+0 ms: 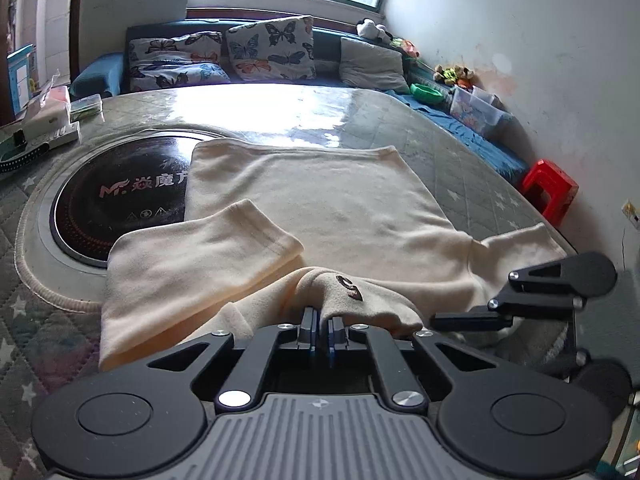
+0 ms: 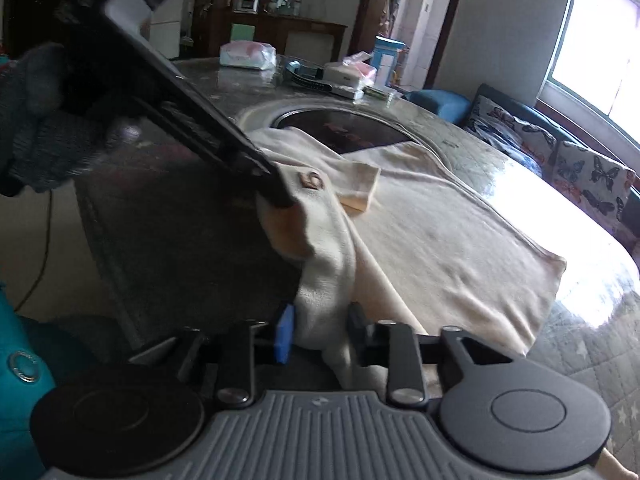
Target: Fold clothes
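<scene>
A cream T-shirt (image 1: pixel 320 196) lies spread on the round table (image 1: pixel 360 120), one sleeve (image 1: pixel 192 256) folded in over it. My left gripper (image 1: pixel 320 332) is shut on the shirt's near edge beside a small brown logo (image 1: pixel 350 286). My right gripper (image 2: pixel 320 330) has a thick fold of the same shirt (image 2: pixel 420 232) between its jaws at the table's near edge; the jaws stand apart around the cloth. The right gripper also shows at the right of the left wrist view (image 1: pixel 472 322), and the left one in the right wrist view (image 2: pixel 276 196).
A black induction hob (image 1: pixel 120 204) is set in the table, partly under the shirt. Boxes and packets (image 1: pixel 52 116) sit at the table's far left. A sofa with butterfly cushions (image 1: pixel 272 50) stands behind. A red stool (image 1: pixel 550 190) is at the right.
</scene>
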Demonstrator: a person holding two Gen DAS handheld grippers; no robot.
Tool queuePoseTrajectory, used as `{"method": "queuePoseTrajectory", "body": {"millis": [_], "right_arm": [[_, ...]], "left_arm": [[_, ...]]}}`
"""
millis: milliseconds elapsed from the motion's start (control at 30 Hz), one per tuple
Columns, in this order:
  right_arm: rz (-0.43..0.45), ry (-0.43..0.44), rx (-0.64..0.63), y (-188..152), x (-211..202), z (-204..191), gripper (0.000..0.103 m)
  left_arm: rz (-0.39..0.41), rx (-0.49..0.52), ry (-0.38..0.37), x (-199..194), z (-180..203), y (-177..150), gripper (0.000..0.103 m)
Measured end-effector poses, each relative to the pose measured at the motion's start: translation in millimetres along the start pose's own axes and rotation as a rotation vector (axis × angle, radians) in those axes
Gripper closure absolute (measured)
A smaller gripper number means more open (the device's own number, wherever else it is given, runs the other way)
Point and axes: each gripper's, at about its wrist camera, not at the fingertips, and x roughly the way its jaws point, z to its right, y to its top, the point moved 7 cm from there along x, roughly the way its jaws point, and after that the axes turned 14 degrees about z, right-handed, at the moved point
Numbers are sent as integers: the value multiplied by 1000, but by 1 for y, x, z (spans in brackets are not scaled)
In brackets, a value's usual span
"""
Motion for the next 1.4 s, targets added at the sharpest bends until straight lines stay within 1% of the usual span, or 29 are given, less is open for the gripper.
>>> {"method": "queuePoseTrajectory", "body": {"millis": [67, 100, 167, 267, 367, 400, 467, 500, 567, 633, 700, 800, 867, 933, 1000, 1067, 1133, 1167, 1200, 1233, 1300, 1400], "right_arm": [[5, 18, 31, 3, -8, 3, 96], [10, 33, 51, 5, -14, 5, 99], [22, 62, 99, 12, -28, 11, 99], [37, 84, 126, 20, -46, 17, 99], [-11, 156, 150, 20, -57, 16, 97], [-21, 160, 138, 17, -58, 14, 97], [-32, 174, 120, 14, -59, 10, 95], [-33, 180, 115, 14, -60, 9, 94], [-14, 163, 127, 16, -61, 10, 93], [10, 134, 139, 20, -58, 14, 93], [26, 76, 142, 22, -47, 19, 93], [11, 41, 149, 18, -28, 24, 92], [-12, 56, 150, 11, -17, 22, 92], [-40, 86, 145, 2, -7, 16, 92], [-57, 103, 116, -3, -6, 10, 92], [-63, 112, 90, -5, -5, 6, 92], [-58, 113, 95, -4, -4, 7, 91], [-54, 112, 104, -3, -3, 8, 89], [-52, 111, 107, -2, -1, 9, 87], [-52, 111, 109, -2, 0, 10, 85], [-61, 115, 110, -3, 3, 8, 85], [-66, 116, 108, -5, 4, 7, 85]], "left_arm": [[-16, 28, -16, -5, 3, -2, 97], [-25, 48, -28, -9, 5, -4, 97], [-42, 86, -60, -17, 10, -6, 97], [-80, 158, -107, -27, 15, -14, 97], [-126, 225, -151, -33, 20, -28, 93], [-141, 236, -168, -34, 21, -33, 93], [-153, 252, -199, -40, 23, -39, 93], [-146, 257, -210, -43, 24, -39, 93], [-123, 265, -229, -49, 25, -35, 93], [-88, 253, -216, -49, 23, -25, 93], [-57, 230, -197, -45, 19, -17, 93], [-39, 175, -152, -28, 12, -12, 93], [-54, 154, -139, -15, 9, -17, 93], [-87, 164, -131, -3, 9, -27, 93], [-99, 185, -117, 4, 10, -31, 92], [-44, 222, -66, 6, 7, -20, 92], [14, 260, -14, 8, 5, -7, 83], [44, 287, 27, 11, 3, -2, 71], [73, 315, 70, 15, 1, 4, 62], [74, 324, 81, 22, 1, 4, 60], [68, 341, 94, 35, 0, 4, 57], [60, 365, 113, 55, -1, 2, 57]]}}
